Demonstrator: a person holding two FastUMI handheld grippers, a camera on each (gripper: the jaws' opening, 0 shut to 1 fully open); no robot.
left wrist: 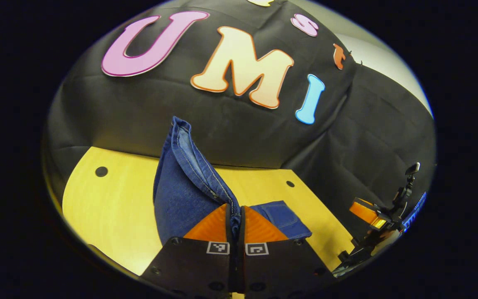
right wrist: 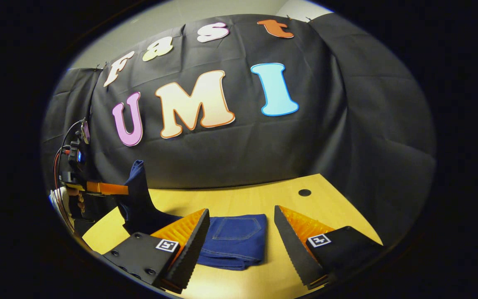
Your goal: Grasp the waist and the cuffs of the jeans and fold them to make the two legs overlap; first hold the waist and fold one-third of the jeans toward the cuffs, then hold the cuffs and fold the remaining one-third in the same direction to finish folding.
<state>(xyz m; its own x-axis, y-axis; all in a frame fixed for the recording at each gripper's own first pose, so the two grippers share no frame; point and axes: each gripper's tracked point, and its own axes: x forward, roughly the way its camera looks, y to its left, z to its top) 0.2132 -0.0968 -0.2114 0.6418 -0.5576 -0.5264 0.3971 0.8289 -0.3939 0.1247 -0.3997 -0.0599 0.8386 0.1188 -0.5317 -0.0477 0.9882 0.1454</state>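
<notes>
Denim is pinched tight in my left gripper [left wrist: 235, 220], both fingers clamped on a seamed edge of the jeans [left wrist: 181, 195] that stands up off the wooden table [left wrist: 106, 207]. The rest of the jeans lie folded flat on the table, a back pocket [right wrist: 237, 228] facing up. My right gripper [right wrist: 241, 241] hangs wide open above that flat part, holding nothing. I judge this to be the last fold, the cuff end being carried over. Next I must lay the raised end down square on the stack, then let go.
</notes>
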